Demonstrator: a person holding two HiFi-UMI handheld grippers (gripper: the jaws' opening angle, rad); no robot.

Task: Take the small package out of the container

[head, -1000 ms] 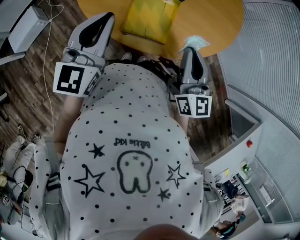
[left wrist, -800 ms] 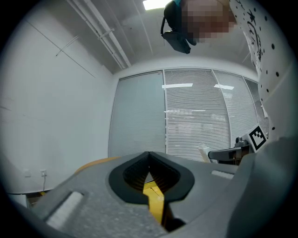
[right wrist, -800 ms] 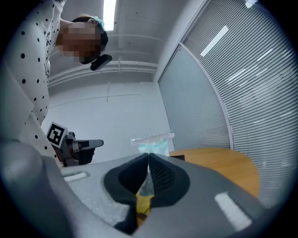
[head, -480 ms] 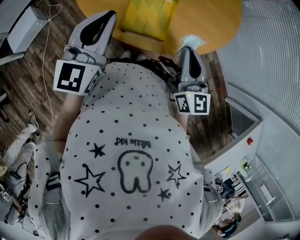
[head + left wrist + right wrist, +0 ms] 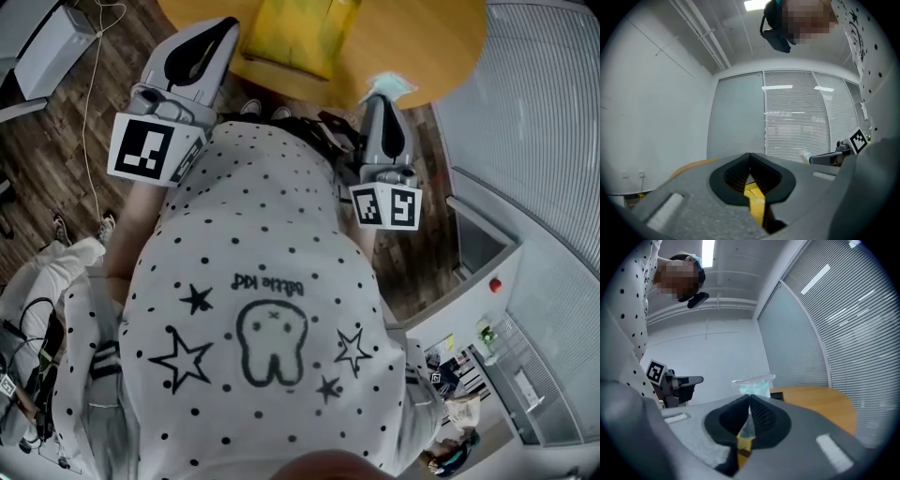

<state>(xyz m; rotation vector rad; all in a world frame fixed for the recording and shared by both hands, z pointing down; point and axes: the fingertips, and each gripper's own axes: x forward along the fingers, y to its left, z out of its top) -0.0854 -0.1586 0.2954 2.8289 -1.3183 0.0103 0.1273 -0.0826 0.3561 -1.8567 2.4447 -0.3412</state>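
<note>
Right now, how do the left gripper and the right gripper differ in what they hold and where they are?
The right gripper is shut on the small clear package; the left gripper is shut on nothing. In the head view, the left gripper is left of the yellow container, the right gripper right of it. Both point toward the wooden table.

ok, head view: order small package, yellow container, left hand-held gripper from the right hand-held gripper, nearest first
1. small package: held by right hand-held gripper, at its tips
2. yellow container: top centre
3. left hand-held gripper: far left
</note>
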